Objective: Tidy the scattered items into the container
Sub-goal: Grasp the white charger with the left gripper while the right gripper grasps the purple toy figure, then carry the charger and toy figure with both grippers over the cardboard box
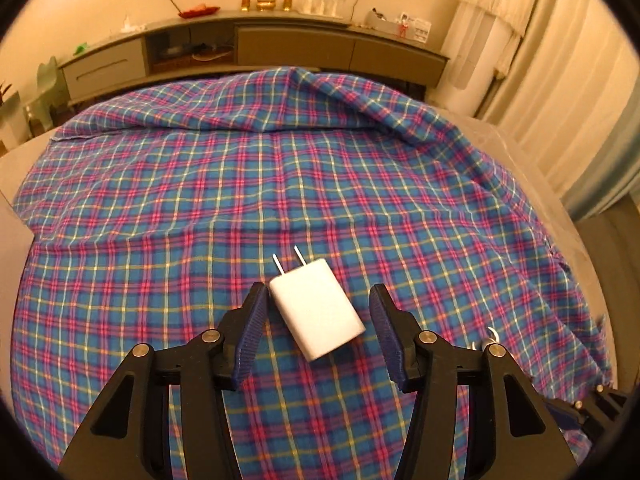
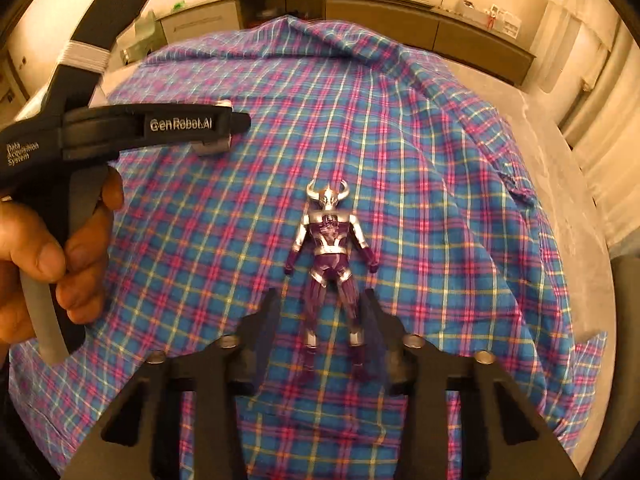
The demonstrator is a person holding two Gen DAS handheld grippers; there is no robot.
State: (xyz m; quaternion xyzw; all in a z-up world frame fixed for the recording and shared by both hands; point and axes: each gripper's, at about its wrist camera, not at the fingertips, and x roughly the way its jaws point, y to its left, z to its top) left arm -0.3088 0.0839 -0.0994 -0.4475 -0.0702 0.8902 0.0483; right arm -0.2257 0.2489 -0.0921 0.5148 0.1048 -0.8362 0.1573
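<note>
In the left wrist view a white plug charger [image 1: 316, 310] lies on the blue and pink checked cloth [image 1: 280, 184], prongs pointing away. My left gripper [image 1: 318, 294] is open, its jaws on either side of the charger, the left pad close to it. In the right wrist view a purple and silver horned toy figure [image 2: 330, 264] lies face up on the cloth [image 2: 420, 160]. My right gripper [image 2: 322, 296] is open, its jaws on either side of the figure's legs. No container is in view.
The left gripper's body [image 2: 120, 128] and the hand holding it fill the left of the right wrist view. A long sideboard [image 1: 256, 48] with small items stands behind the cloth. Curtains [image 1: 560, 80] hang at the right. The bare table edge [image 2: 560, 140] shows at the right.
</note>
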